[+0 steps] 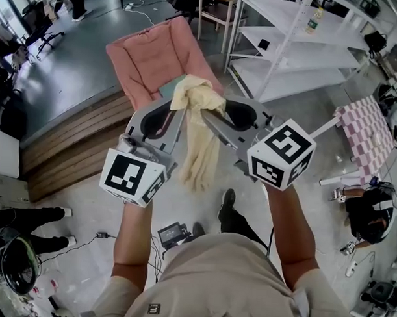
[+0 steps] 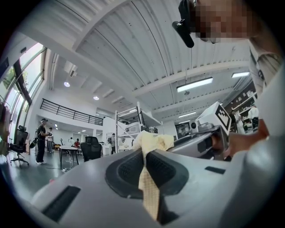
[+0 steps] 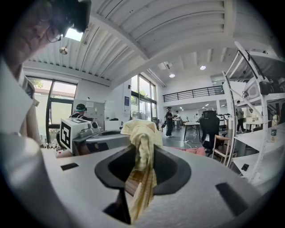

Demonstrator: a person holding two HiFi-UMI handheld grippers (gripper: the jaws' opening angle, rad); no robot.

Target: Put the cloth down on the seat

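A pale yellow cloth [image 1: 197,145] hangs between my two grippers, which I hold up close together over the floor. My left gripper [image 1: 179,103] is shut on the cloth's upper left part; in the left gripper view a strip of cloth [image 2: 150,191] runs down between the closed jaws of the left gripper [image 2: 146,153]. My right gripper [image 1: 210,111] grips the bunched top from the right, and the cloth [image 3: 141,133] fills the jaws of the right gripper [image 3: 141,153]. A pink padded seat [image 1: 153,55] stands just beyond the grippers, apart from the cloth.
A white shelf rack [image 1: 287,47] stands right of the seat. A wooden step [image 1: 76,137] runs along the left. At the right are a checkered table [image 1: 365,128] and a seated person [image 1: 369,216]. A small device [image 1: 173,235] with cables lies on the floor by my feet.
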